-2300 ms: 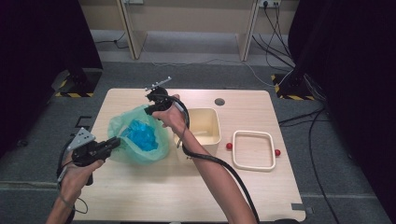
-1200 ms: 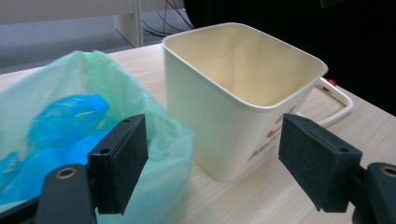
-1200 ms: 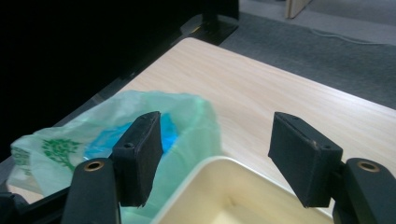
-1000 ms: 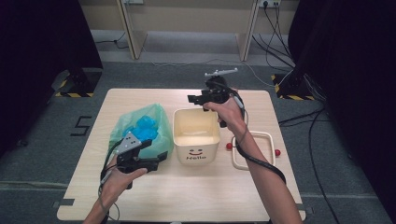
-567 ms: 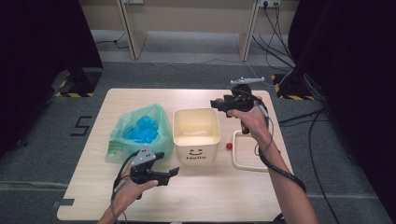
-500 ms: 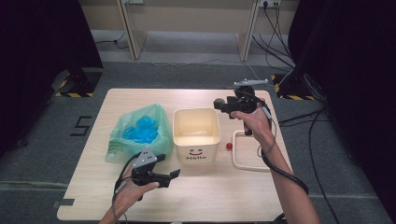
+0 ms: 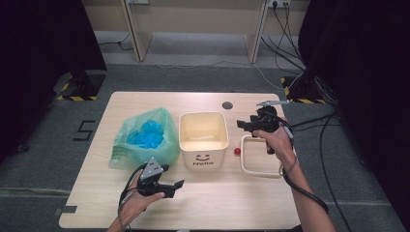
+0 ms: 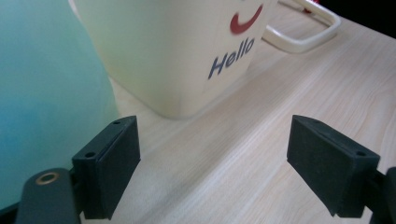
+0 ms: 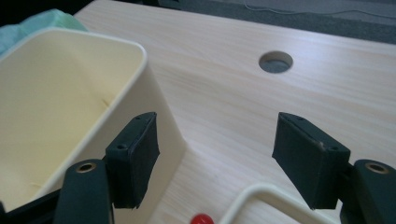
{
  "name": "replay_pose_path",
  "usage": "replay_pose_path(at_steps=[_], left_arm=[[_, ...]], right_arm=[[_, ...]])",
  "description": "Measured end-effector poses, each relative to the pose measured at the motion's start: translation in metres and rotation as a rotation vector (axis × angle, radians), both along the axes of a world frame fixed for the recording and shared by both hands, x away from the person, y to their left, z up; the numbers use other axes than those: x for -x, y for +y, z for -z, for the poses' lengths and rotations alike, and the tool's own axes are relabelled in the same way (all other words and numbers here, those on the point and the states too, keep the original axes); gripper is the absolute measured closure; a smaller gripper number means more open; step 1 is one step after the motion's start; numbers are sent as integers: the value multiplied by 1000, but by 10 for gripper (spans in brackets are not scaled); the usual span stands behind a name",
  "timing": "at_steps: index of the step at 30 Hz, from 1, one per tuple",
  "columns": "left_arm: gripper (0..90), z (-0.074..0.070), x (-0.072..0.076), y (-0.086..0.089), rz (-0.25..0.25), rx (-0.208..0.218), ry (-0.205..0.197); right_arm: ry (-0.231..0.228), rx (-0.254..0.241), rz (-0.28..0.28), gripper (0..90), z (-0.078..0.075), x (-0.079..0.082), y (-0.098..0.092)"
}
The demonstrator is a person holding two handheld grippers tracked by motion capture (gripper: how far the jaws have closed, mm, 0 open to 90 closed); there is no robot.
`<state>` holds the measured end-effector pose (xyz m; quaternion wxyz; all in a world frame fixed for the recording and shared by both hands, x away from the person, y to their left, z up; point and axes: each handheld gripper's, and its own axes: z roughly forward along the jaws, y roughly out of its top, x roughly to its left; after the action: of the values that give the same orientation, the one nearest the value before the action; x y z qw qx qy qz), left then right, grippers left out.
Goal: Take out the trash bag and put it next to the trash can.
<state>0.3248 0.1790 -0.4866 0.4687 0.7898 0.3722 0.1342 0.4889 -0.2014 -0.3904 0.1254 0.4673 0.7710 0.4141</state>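
Observation:
A cream bin (image 7: pixel 203 140) marked "Hello" stands empty in the middle of the table, also seen close up as the bin (image 8: pixel 177 51) and the bin (image 9: pixel 60 102). To its left lies a green plastic bag (image 7: pixel 142 137) with blue contents, the bag (image 8: pixel 42 84) filling the left side there. A cream rectangular lid frame (image 7: pixel 261 157) with a red knob (image 7: pixel 237 151) lies right of the bin. My left gripper (image 7: pixel 175 188) is open low over the front of the table, jaws empty. My right gripper (image 7: pixel 244 124) is open above the gap between bin and frame.
A round cable hole (image 7: pixel 227 105) sits in the table near the back edge, the hole (image 9: pixel 275 61) beyond my right jaws. Bare wood (image 7: pixel 232 198) stretches across the front of the table. Cables and dark curtains surround the floor beyond.
The right gripper left the bag, swung right past the bin and came down toward the frame. The left gripper withdrew from the bag toward the front. The bin now stands bare.

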Motion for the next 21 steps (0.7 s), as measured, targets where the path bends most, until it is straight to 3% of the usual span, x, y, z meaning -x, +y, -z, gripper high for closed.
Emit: replay_pose_path(at_steps=[3, 10, 16, 21], left_arm=[[165, 3, 1, 0, 1, -10, 5], [169, 16, 8, -6, 21, -87, -4], [171, 27, 8, -8, 32, -150, 21], [174, 31, 5, -7, 28, -173, 43]], right_arm=[[8, 15, 20, 308, 9, 3, -10], [6, 58, 33, 306, 29, 14, -27], [2, 46, 88, 305, 45, 27, -47], [10, 56, 134, 295, 57, 35, -54]])
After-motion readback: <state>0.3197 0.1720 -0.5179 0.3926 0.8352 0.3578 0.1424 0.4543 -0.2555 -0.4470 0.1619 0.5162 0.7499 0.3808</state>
